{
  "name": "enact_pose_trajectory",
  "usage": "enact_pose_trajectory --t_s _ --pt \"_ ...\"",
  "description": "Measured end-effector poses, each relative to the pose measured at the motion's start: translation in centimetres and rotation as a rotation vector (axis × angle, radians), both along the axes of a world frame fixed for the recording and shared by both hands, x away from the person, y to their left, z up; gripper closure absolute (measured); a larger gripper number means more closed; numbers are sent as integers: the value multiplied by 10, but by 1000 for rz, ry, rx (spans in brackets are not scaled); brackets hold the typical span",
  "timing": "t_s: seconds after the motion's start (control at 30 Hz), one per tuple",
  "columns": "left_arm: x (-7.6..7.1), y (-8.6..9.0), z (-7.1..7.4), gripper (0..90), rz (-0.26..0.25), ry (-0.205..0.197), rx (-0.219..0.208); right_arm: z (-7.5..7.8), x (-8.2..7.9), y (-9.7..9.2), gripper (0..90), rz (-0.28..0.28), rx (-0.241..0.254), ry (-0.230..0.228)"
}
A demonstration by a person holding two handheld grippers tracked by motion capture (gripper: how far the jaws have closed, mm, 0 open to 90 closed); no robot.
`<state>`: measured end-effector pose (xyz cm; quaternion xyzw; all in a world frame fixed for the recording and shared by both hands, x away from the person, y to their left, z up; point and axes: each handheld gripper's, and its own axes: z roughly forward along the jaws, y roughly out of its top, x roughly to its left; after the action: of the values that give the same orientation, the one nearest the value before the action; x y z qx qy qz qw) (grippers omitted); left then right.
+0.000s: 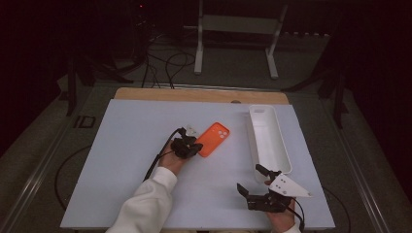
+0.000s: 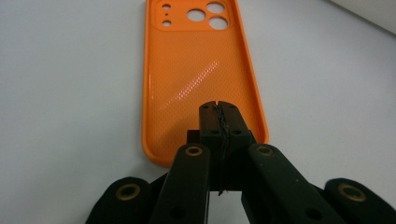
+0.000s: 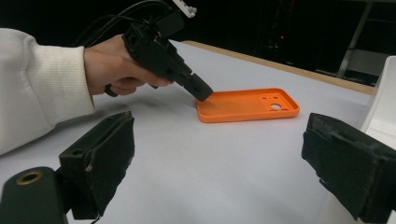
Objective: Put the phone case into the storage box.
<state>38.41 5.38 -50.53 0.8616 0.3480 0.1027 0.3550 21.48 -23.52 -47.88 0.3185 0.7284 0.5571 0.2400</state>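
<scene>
An orange phone case (image 1: 214, 139) lies open side up in the middle of the white table top, its camera holes at the far end. My left gripper (image 1: 190, 147) is shut, its tips resting down on the inside of the case (image 2: 196, 70) at the near end; the jaws meet with nothing seen between them (image 2: 218, 108). From the right gripper view the left gripper (image 3: 203, 94) slants down onto the case's (image 3: 252, 105) end, held by a hand in a white sleeve. My right gripper (image 1: 252, 179) stands open near the front right, jaws wide apart (image 3: 219, 158) with nothing between them.
A long white tray (image 1: 269, 141) lies at the right of the table, just beyond the right gripper, and its wall (image 3: 383, 102) shows beside the right jaw. A wooden strip (image 1: 194, 94) runs along the far edge. Cables and stand legs lie on the floor behind.
</scene>
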Motion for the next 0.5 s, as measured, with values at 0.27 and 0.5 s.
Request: enact_pose_trajectory --t_s 0.27,0.5 --pt "0 -6 -8 900 -17 24 22 -1 0 1 93 -1 -3 5" --pt "0 -8 -10 900 -14 27 18 -1 0 1 93 -1 -6 5"
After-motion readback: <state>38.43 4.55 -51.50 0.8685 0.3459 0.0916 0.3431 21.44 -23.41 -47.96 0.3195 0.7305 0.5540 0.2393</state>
